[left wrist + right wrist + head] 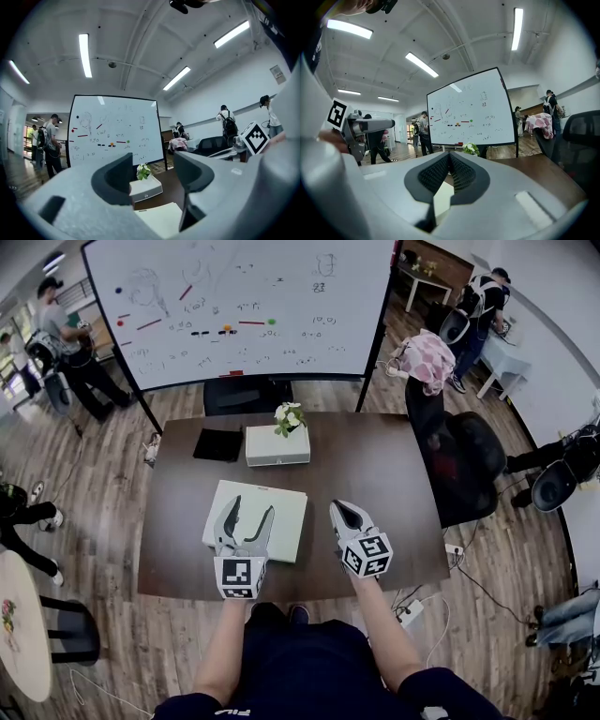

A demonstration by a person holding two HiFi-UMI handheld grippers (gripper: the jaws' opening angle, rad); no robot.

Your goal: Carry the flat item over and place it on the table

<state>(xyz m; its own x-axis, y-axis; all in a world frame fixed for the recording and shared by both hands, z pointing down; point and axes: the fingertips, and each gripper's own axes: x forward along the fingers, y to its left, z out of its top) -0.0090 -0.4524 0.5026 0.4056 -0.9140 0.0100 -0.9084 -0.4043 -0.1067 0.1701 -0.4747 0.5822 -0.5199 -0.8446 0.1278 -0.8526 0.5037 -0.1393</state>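
The flat item (286, 507), a pale rectangular slab, lies flat on the dark desk (375, 465) just in front of you, near the front edge; your left gripper (251, 506) hangs over its near half with the fingers partly spread and nothing pinched between them; through that gap you see only the white box with a plant (277, 446) farther back on the desk; your right gripper (342, 512) sits just beside the flat item's right edge, fingers pressed together on nothing. The flat item looks thin, stiff and fairly light, with a smooth face that gives no purchase from above; I judge the edges to be your only hold, so pinch across its thickness at the near or right edge; a one-corner grip may let it swing or slip, so take opposite sides if you lift it.
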